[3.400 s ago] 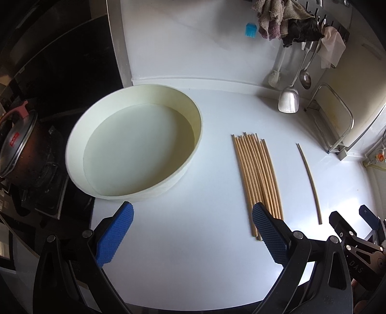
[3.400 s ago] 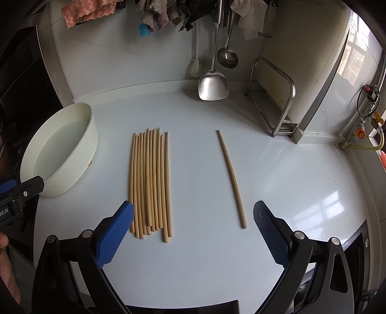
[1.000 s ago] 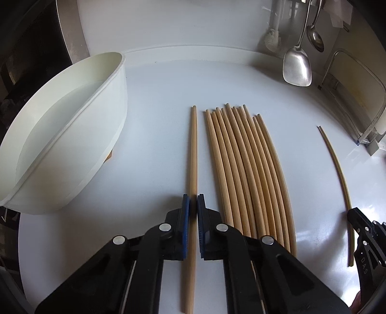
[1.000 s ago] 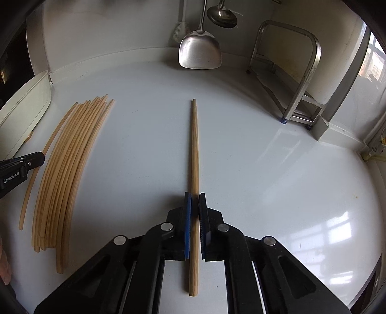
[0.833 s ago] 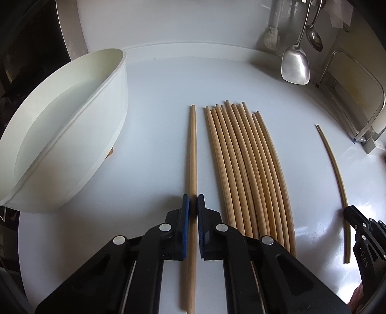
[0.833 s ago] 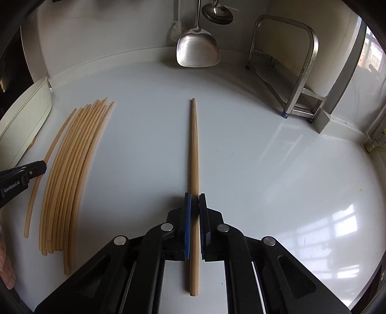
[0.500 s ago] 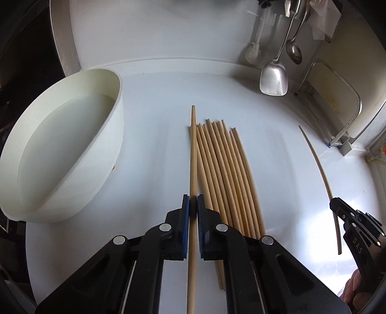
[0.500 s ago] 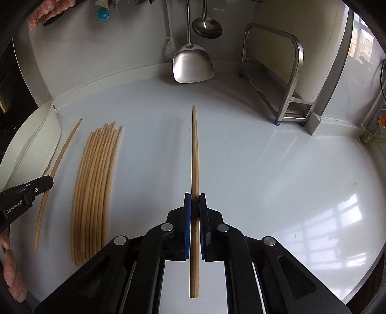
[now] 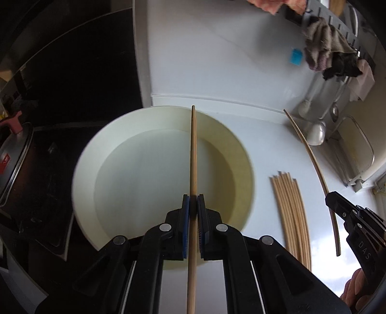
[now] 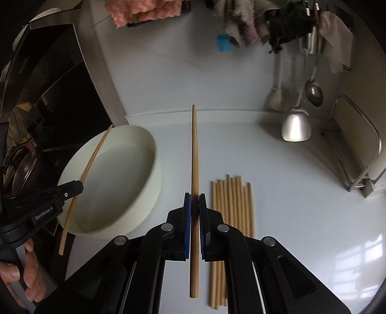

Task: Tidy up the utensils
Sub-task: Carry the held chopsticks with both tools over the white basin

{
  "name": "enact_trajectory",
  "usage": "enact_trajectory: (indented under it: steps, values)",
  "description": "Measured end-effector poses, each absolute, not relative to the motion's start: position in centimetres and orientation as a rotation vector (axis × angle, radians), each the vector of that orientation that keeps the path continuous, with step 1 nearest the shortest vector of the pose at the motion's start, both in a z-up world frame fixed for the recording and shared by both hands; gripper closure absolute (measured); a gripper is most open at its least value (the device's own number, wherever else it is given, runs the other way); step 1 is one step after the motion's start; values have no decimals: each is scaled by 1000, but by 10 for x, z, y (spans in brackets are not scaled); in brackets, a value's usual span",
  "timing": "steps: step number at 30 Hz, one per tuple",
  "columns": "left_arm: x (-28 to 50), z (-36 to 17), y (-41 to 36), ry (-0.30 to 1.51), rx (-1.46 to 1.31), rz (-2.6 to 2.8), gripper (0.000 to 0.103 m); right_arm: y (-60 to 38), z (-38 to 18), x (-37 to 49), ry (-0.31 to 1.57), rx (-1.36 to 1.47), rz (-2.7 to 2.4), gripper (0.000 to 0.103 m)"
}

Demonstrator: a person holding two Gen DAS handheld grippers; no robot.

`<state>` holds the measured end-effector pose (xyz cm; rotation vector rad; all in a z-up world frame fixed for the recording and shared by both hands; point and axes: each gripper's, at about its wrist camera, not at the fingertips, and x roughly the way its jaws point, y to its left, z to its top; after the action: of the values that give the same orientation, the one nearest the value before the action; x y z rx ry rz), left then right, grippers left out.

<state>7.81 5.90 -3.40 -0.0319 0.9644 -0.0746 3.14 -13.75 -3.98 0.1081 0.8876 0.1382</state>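
Note:
My left gripper [image 9: 192, 205] is shut on a wooden chopstick [image 9: 193, 154] and holds it in the air over the round cream basin [image 9: 243, 154]. My right gripper [image 10: 195, 200] is shut on another wooden chopstick [image 10: 194, 149], held above the white counter just right of the basin [image 10: 152, 174]. A bundle of several chopsticks [image 9: 290, 212] lies on the counter right of the basin; it also shows in the right wrist view [image 10: 237, 205]. The left gripper [image 10: 79, 187] with its chopstick [image 10: 93, 159] shows over the basin in the right wrist view. The right gripper's chopstick [image 9: 311, 154] shows at the right of the left wrist view.
A black stove with a pot [image 9: 14, 164] lies left of the basin. A metal spatula [image 10: 295, 123] and a ladle [image 10: 313, 91] hang on the back wall under cloths [image 10: 144, 10]. A metal rack [image 10: 357, 149] stands at the right.
Both grippers closed on chopsticks and lifted them off the counter. The left one has swung left over the basin; the right one has moved left past the bundle.

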Motion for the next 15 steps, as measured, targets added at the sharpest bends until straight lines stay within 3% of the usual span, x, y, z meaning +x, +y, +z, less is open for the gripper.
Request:
enact_trajectory:
  steps: [8,15]
  values:
    - [121,-64,119,1025,-16,-55,96,-24,-64,90,977,60,266,97]
    - [144,-96,134,1108,-21,-92,96,18,-103,123,1116,31,253,97]
